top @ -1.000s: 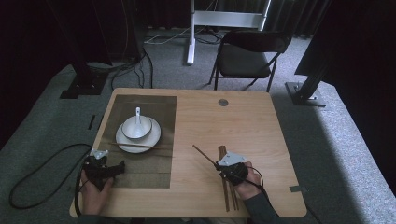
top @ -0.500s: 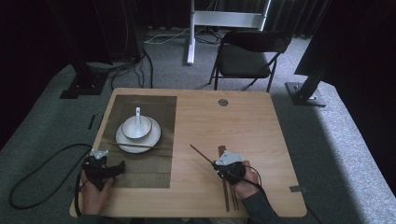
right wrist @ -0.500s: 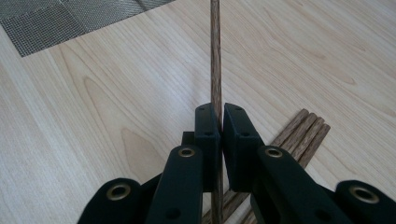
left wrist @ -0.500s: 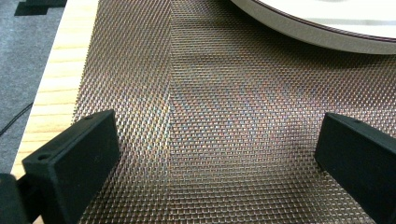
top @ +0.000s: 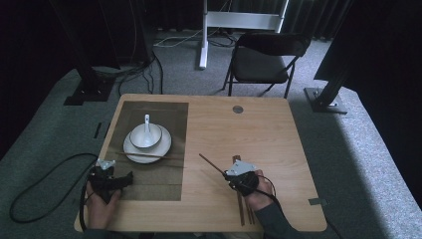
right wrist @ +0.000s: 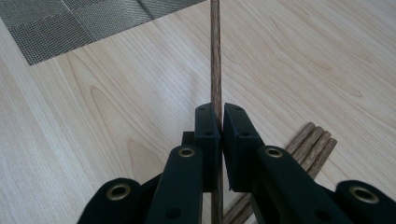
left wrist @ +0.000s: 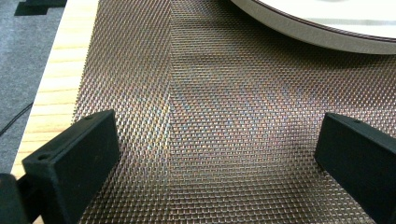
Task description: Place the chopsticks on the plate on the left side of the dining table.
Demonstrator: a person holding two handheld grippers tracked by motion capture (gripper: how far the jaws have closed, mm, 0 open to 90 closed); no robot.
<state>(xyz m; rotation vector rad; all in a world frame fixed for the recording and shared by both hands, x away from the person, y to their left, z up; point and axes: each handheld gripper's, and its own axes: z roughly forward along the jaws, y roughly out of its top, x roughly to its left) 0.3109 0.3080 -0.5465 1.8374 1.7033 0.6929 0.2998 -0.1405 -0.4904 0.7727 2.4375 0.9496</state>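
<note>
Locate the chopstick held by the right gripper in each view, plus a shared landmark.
High view: held chopstick lower centre, angling up-left from the right gripper.
Left gripper view: not in it.
Right gripper view: held chopstick upright at centre, clamped between the jaws.
Shared landmark: woven placemat.

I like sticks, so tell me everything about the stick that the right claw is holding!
The stick is thin, straight, round and brown, like wood with a fine grain. The right claw is shut on it, pinching it between its black jaws. It points away over the table toward the mat. More sticks lie beside the claw.
</note>
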